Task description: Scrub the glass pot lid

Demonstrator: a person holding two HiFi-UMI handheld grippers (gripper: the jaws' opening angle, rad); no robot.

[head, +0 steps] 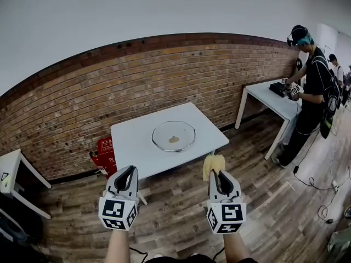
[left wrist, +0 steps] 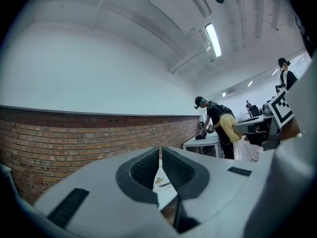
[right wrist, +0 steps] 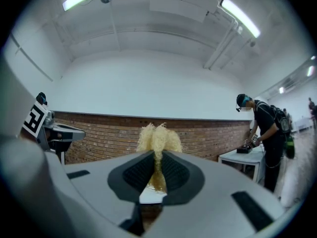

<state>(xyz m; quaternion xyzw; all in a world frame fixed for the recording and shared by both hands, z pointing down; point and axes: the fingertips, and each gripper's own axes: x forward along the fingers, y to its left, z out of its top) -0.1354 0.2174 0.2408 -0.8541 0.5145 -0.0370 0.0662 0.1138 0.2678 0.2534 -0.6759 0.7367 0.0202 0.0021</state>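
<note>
Right gripper (head: 218, 173) clamps a yellow scrubber (head: 213, 162); glass lid (head: 163, 132) lies ahead, slightly leftward on the table (head: 134, 144), well apart.

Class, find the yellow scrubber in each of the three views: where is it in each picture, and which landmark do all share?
Head view: yellow scrubber, lower middle, clamped in the right gripper.
Left gripper view: right of centre, mid height.
Right gripper view: centre, between the jaws.
Shared landmark: the brick wall.
</note>
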